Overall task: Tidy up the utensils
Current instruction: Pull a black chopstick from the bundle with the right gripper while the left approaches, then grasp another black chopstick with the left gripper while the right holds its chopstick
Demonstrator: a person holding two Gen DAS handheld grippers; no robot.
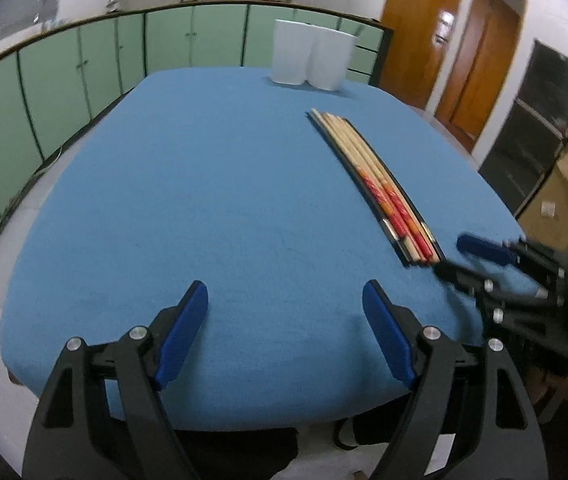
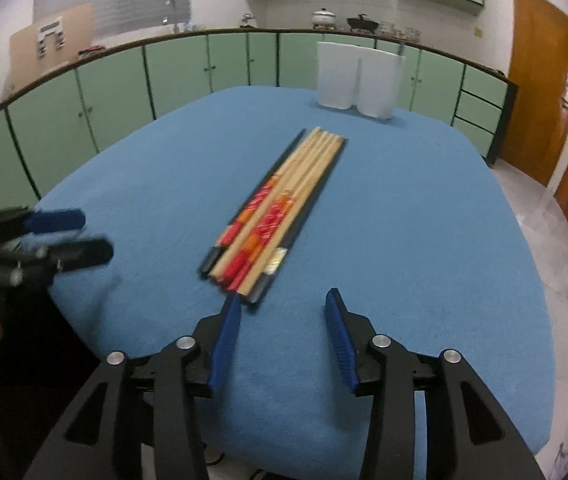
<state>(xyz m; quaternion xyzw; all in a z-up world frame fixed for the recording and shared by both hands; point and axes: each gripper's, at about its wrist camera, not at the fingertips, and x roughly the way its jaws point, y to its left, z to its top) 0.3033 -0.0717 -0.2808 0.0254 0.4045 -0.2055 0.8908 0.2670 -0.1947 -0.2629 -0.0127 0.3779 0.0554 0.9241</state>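
Slim wooden chopsticks [image 2: 284, 204], red-patterned at one end, lie bundled among dark ones on the blue cloth worktop [image 2: 403, 220]. Left hand-held gripper [image 1: 284, 300] and right hand-held gripper [image 2: 284, 308] gape, empty.

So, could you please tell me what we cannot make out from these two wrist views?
- Inside of the white containers: both views see only their outer walls.
- Chopsticks: how many lie bundled, overlapping and blurred, in both views.
- Right gripper in the left wrist view: motion-blurred.
- Left gripper in the right wrist view: blurred, near the frame's left edge.
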